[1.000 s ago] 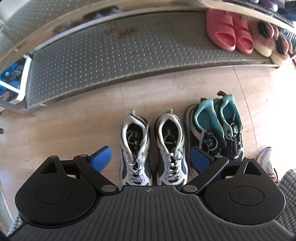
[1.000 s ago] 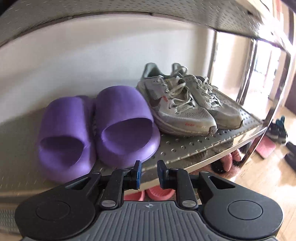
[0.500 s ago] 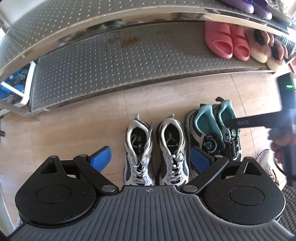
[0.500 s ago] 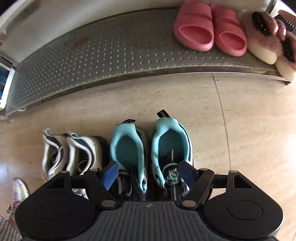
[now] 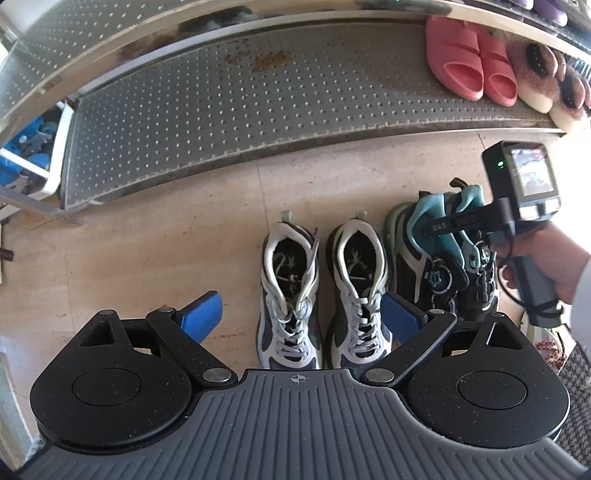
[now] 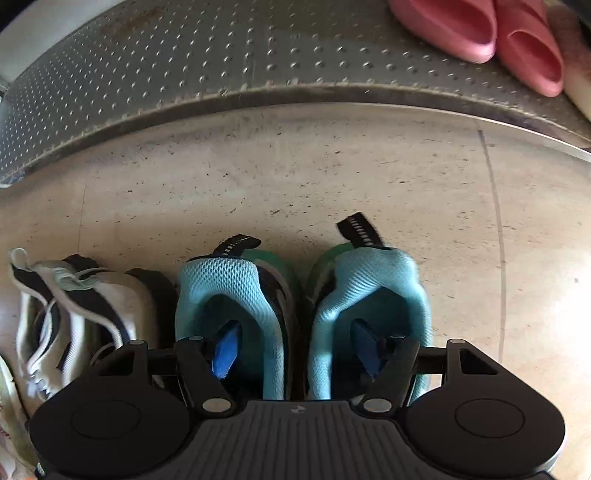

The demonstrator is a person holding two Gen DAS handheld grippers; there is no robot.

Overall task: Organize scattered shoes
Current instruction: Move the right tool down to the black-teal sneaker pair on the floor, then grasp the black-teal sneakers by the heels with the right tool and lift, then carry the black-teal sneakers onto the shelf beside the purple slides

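**Right gripper down in the teal pair, left one spread above the white pair**

Left wrist view: my left gripper (image 5: 301,314) hangs above the floor with its blue-padded fingers (image 5: 201,315) spread wide, nothing between them. Straight below, between the pads, is the pair of white-and-navy lace-up trainers (image 5: 321,288), side by side on the beige stone floor (image 5: 147,251), heels toward the rack. Just right of them sits the pair of teal-lined black trainers (image 5: 439,266), touching or nearly touching the white pair. My right hand (image 5: 546,262) holds the right gripper's handle above the teal pair; its black fingers reach into the collars. Behind the shoes runs the perforated grey metal rack shelf (image 5: 258,110), mostly bare, with the pair of pink foam slides (image 5: 469,62) and fuzzy beige slippers (image 5: 550,85) at its right end.

Right wrist view: my right gripper (image 6: 295,347) is wide open, gripping nothing. One blue pad (image 6: 225,350) sits inside the left teal shoe's opening, the other inside the right shoe's; the two inner collar walls lie between them. Contact with the lining: can't tell. The white-and-navy pair (image 6: 74,314) is just left, the pink slides (image 6: 491,33) on the shelf (image 6: 184,74) beyond.
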